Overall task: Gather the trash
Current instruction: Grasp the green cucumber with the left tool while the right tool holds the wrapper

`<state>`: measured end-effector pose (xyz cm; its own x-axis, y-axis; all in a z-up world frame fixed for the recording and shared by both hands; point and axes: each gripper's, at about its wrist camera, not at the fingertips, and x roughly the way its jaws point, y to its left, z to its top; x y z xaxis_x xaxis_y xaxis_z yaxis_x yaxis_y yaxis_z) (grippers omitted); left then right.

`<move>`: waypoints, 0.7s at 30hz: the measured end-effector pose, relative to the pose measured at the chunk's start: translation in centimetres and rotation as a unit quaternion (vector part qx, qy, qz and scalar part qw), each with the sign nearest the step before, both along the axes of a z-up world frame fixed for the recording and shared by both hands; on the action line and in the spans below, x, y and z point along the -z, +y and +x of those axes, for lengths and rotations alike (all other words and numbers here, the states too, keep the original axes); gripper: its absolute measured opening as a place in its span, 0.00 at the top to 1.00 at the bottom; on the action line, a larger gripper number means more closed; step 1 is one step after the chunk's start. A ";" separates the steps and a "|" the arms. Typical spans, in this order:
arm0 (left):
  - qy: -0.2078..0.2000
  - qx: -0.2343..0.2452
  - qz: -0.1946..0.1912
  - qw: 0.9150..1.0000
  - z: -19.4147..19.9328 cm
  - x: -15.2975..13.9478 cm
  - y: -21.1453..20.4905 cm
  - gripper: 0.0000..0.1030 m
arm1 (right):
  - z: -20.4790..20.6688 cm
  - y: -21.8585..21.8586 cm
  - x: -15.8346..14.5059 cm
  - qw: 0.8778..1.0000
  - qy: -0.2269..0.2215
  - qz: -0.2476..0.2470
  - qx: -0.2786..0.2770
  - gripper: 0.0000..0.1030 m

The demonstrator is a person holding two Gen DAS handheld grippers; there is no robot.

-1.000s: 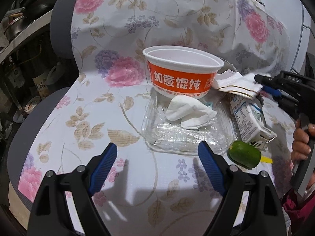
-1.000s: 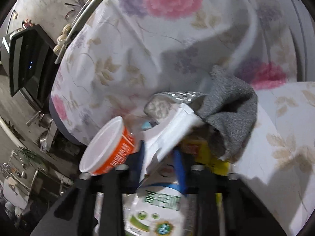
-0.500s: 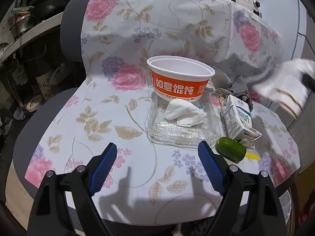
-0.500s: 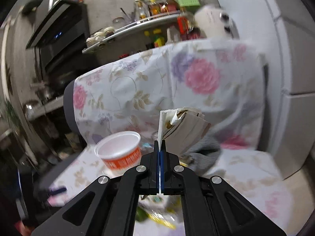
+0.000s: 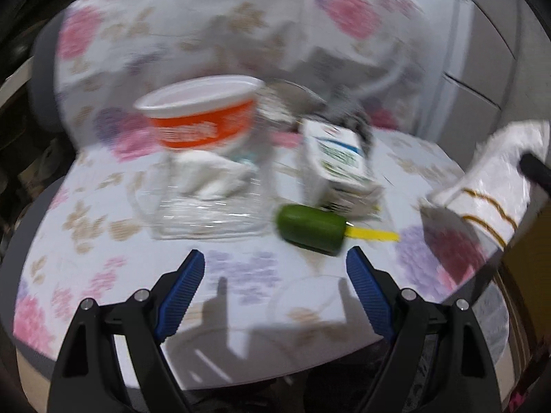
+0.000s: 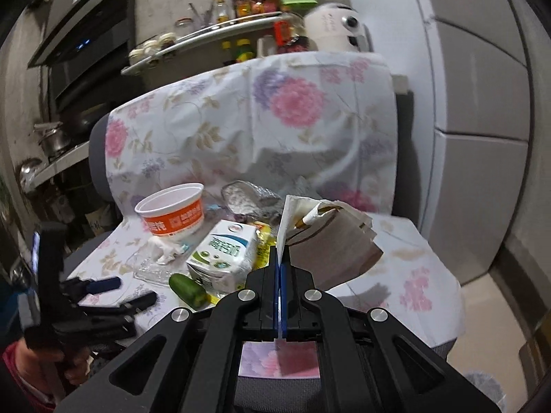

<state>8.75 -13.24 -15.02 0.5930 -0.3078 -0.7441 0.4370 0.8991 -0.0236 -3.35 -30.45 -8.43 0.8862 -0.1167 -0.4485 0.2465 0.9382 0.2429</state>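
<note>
Trash lies on a chair seat covered by a floral cloth [image 5: 103, 268]. An orange and white bowl [image 5: 203, 120] stands at the back, a crumpled tissue [image 5: 213, 175] on a clear plastic tray [image 5: 206, 213] in front of it, a milk carton [image 5: 337, 161] to the right, and a green ice lolly [image 5: 310, 229] with a yellow stick. My left gripper [image 5: 275, 272] is open and empty, just before the lolly. My right gripper [image 6: 279, 258] is shut on a folded white paper napkin [image 6: 330, 237], held above the seat's right side; it also shows in the left wrist view [image 5: 496, 189].
A crumpled foil wrapper [image 6: 248, 199] lies behind the carton. The chair back [image 6: 261, 117] rises behind the trash. A cluttered shelf [image 6: 213, 31] and a dark appliance [image 6: 82, 48] stand behind. A white cabinet [image 6: 482, 137] is to the right.
My right gripper lifted the napkin off the pile and drew back to the right of the seat. My left gripper swung right, so the lolly sits between its fingers' line.
</note>
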 end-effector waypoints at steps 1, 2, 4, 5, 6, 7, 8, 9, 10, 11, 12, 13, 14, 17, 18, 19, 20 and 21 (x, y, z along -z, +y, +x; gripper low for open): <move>0.003 0.005 0.001 1.000 0.1 0.3 -0.4 0.20 | -0.1 -0.2 0.1 1.000 0.000 0.002 0.002 0.99; 0.006 0.009 0.001 1.000 0.1 0.7 -0.8 0.22 | -0.2 -0.5 0.1 1.000 0.000 0.003 0.004 0.99; 0.014 0.015 0.003 1.000 0.6 1.5 -1.7 0.26 | -0.3 -0.7 0.2 1.000 0.000 0.003 0.006 0.99; 0.015 0.014 0.005 1.000 0.8 1.7 -2.0 0.26 | -0.4 -0.8 0.3 1.000 0.000 0.003 0.007 0.99; 0.014 0.009 0.008 1.000 1.2 2.1 -2.2 0.26 | -0.4 -0.9 0.3 1.000 0.000 0.004 0.007 0.99; 0.014 0.004 0.010 1.000 1.5 2.4 -2.4 0.26 | -0.4 -1.0 0.3 1.000 0.000 0.003 0.007 0.99; 0.014 -0.002 0.012 1.000 1.9 2.6 -2.5 0.26 | -0.4 -1.0 0.4 1.000 0.001 0.003 0.006 0.99; 0.015 -0.008 0.007 1.000 2.3 2.8 -2.6 0.26 | -0.4 -1.1 0.5 1.000 0.002 0.004 0.005 0.99; 0.015 -0.010 0.006 1.000 2.6 3.0 -2.7 0.26 | -0.4 -1.2 0.6 1.000 0.003 0.005 0.004 0.99; 0.014 -0.011 0.006 1.000 2.8 3.0 -2.8 0.26 | -0.4 -1.3 0.7 1.000 0.004 0.007 0.003 0.99; 0.010 -0.011 0.009 1.000 2.9 3.1 -3.0 0.26 | -0.3 -1.2 0.7 1.000 0.005 0.007 0.002 0.99; 0.007 -0.010 0.013 1.000 3.1 3.2 -3.3 0.26 | -0.2 -1.2 0.8 1.000 0.006 0.006 0.002 0.99; 0.004 -0.009 0.016 1.000 3.1 3.2 -3.5 0.26 | -0.1 -1.1 0.7 1.000 0.007 0.005 0.001 0.99; -0.001 -0.007 0.021 1.000 3.2 3.3 -3.8 0.35 | 0.0 -1.0 0.8 1.000 0.009 0.006 0.001 0.99; -0.008 -0.003 0.026 1.000 3.1 3.2 -4.0 0.41 | 0.0 -1.0 0.8 1.000 0.010 0.007 0.000 0.99; -0.011 0.003 0.029 1.000 2.9 3.1 -4.1 0.41 | 0.1 -1.0 0.8 1.000 0.011 0.007 0.000 0.99; -0.013 0.005 0.032 0.999 2.7 3.1 -4.3 0.42 | 0.0 -1.0 0.9 1.000 0.012 0.007 0.000 0.99; -0.015 0.009 0.032 0.999 2.5 3.0 -4.2 0.43 | 0.0 -1.0 0.9 1.000 0.012 0.008 0.000 0.99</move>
